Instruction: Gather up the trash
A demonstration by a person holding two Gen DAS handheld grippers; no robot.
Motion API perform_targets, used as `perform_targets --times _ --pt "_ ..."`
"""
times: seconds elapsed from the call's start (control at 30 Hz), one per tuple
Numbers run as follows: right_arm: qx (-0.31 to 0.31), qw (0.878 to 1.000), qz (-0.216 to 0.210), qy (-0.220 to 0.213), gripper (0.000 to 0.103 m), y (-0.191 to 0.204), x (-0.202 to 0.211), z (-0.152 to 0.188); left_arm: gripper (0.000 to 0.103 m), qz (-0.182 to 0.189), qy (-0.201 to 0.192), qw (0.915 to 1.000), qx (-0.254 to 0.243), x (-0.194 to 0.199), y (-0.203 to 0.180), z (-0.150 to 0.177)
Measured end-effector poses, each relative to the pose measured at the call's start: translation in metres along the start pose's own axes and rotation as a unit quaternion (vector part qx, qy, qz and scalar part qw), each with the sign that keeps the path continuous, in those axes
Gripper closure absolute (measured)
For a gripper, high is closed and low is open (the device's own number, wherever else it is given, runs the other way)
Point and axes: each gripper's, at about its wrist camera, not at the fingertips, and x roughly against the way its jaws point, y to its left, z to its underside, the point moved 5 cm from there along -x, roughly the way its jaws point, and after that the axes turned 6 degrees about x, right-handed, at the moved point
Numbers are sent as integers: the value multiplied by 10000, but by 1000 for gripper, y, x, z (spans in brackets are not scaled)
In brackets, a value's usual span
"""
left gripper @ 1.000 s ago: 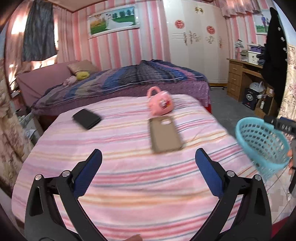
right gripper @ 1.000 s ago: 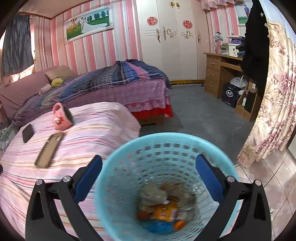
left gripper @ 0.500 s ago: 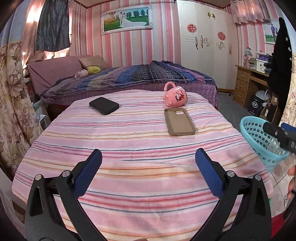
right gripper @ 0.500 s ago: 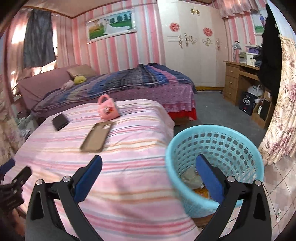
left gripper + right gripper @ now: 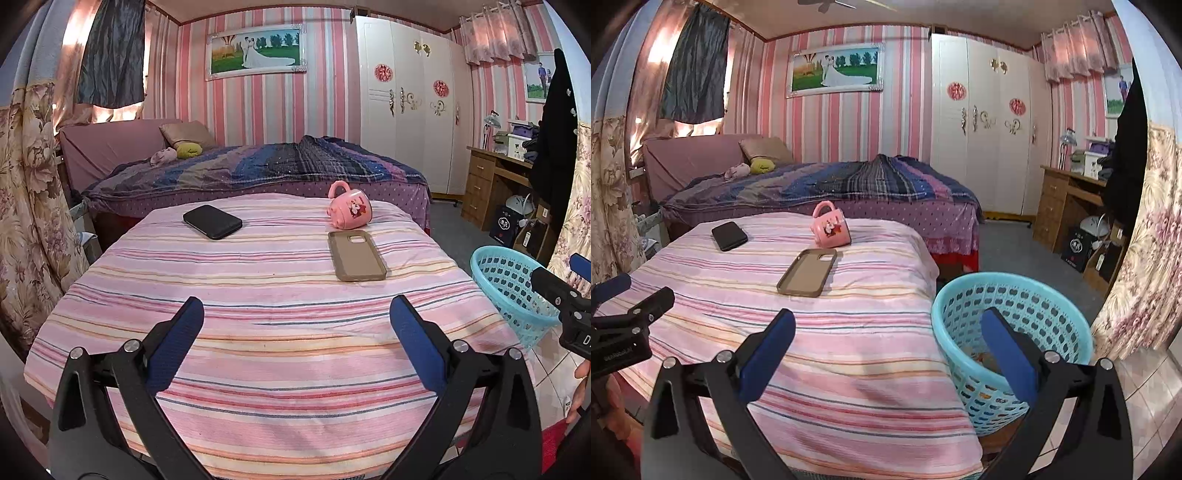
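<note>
Apparently both tools are hanging over the near end of the striped bed (image 5: 280,295), and both are standing wide with nothing between their blue pads. The left tool (image 5: 295,332) is facing straight along the bed; the right tool (image 5: 886,339) is sitting nearer the bed's corner, with the blue trash basket (image 5: 1052,306) on the floor just beside that corner and partly behind its right finger.

Judging from the bed, the step in hand is a check for leftover litter, and doing it well means not grabbing what belongs there: the black phone (image 5: 212,221), the brown phone case (image 5: 356,256) and the pink mug (image 5: 351,212) lying on its side look like keepers, not trash. No loose wrapper is showing on the sheet, so the collecting seems close to done.

Only the right wrist view is looking down into the basket, where crumpled scraps (image 5: 980,360) are lying at the bottom. Meanwhile the left wrist view is showing just the basket's outer mesh, plus fingers (image 5: 580,391) of the person's right hand at its edge.
</note>
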Motion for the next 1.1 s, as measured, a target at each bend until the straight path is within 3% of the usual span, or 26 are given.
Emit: perform_targets --times 1.1 --pt "116 9998 -49 -139 5 8 4 -11 6 105 -158 9997 -162 -1 -1 -3"
